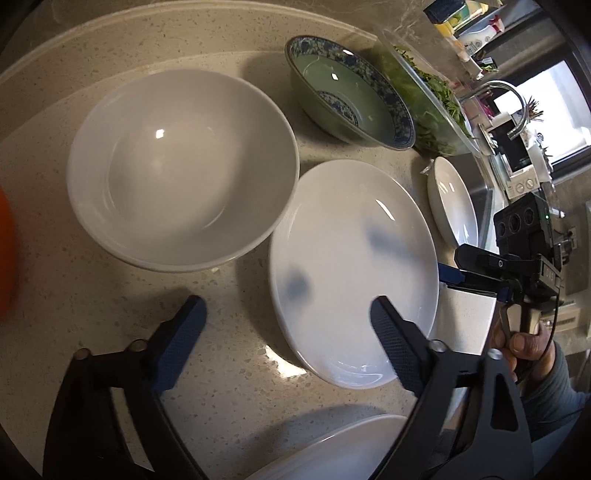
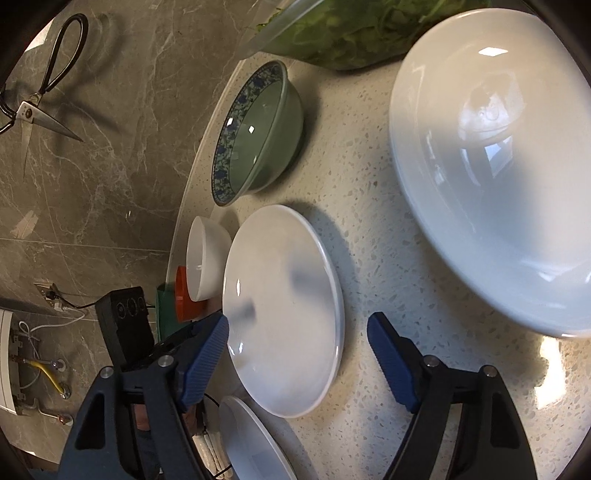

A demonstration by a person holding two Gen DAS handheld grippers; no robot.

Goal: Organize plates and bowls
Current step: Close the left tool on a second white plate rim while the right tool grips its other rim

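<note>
No text, brand, number or sign can be read in either view. In the left wrist view, the bottles and containers with yellow and white labels at the far end of the speckled stone counter carry print, but it is too small and blurred to read. A small white box beside the sink has some round marks on it, which also cannot be made out. The plates and bowls bear no writing; the green bowl with blue patterned rim has only ornament.
</note>
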